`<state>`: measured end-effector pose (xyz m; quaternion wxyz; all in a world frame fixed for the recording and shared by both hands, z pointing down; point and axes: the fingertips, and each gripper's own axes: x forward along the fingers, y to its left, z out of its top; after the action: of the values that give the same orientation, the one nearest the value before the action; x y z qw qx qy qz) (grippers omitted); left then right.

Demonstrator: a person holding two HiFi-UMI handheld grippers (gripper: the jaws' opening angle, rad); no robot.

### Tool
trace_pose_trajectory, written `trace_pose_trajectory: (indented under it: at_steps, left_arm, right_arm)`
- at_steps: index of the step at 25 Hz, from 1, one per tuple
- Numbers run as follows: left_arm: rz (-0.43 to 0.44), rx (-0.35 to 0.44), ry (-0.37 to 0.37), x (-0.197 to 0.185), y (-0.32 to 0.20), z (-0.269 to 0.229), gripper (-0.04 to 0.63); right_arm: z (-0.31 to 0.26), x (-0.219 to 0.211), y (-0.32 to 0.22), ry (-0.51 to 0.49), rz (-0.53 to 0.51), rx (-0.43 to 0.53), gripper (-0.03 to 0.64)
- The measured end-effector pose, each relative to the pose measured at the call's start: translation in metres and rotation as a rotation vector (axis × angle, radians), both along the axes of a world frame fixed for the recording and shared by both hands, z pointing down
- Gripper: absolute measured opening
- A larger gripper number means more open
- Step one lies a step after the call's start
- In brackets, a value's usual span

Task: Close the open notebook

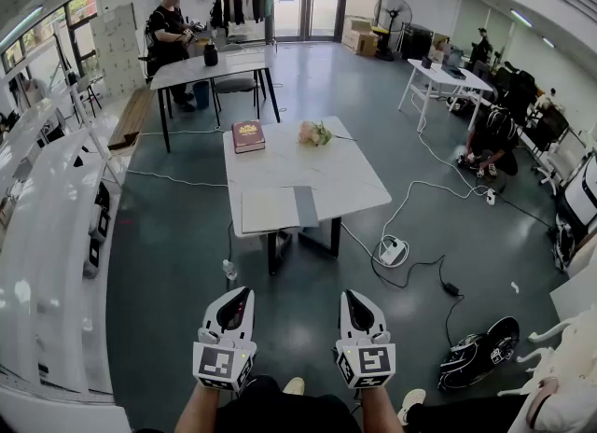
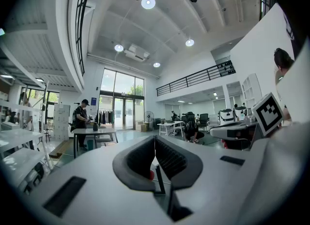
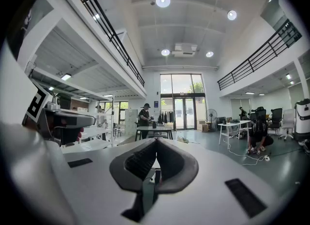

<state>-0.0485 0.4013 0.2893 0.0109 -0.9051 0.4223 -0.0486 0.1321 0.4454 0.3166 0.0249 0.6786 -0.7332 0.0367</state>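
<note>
Head view: the camera is looking down on the white table (image 1: 347, 182), sitting at 12 o'clock from both grippers and well apart from them.
Notebook: the open notebook (image 1: 280, 208) is lying flat at the table's near edge, one page pale and a grey one at 3 o'clock of it. Only the head view is catching it.
Gripper views: both are looking out level, picking up the round ceiling lamps (image 3: 162, 0) that the head view is missing.
Left gripper: the left gripper (image 1: 238, 296) is pointing at the table. Its ribbed black pads (image 2: 169, 158) are pressing together at the tips, pinching nothing.
Right gripper: the right gripper (image 1: 352, 299) is doing the same, with dark ribbed pads (image 3: 136, 163) meeting at the tip and nothing between them.
Writing: the maroon book (image 1: 248, 134), at 11 o'clock on the table's far side, is carrying gold print too small to read. A marker cube (image 1: 216, 363) is showing a black-and-white square pattern.
Materials: the gripper shells are showing smooth and white. The pale flowers (image 1: 315, 132) are lying just beside the book, at its 3 o'clock. A white cable (image 1: 410, 193) is trailing across the glossy grey floor.
</note>
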Motion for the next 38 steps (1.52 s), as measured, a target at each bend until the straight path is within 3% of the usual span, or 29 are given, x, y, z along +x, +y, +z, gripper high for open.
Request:
trace_pose_trajectory:
  at_steps: [10, 17, 38]
  left_arm:
    - [0.019, -0.002, -0.005, 0.012, -0.005, 0.004, 0.025]
    - [0.041, -0.002, 0.000, 0.022, -0.037, 0.010, 0.025]
    - [0.176, -0.056, -0.022, 0.031, -0.294, 0.016, 0.025]
  right_arm:
    - [0.005, 0.007, -0.008, -0.018, 0.009, 0.007, 0.015]
    - [0.014, 0.012, -0.037, -0.026, 0.026, 0.001, 0.015]
    - [0.021, 0.006, -0.276, -0.049, 0.140, -0.073, 0.015]
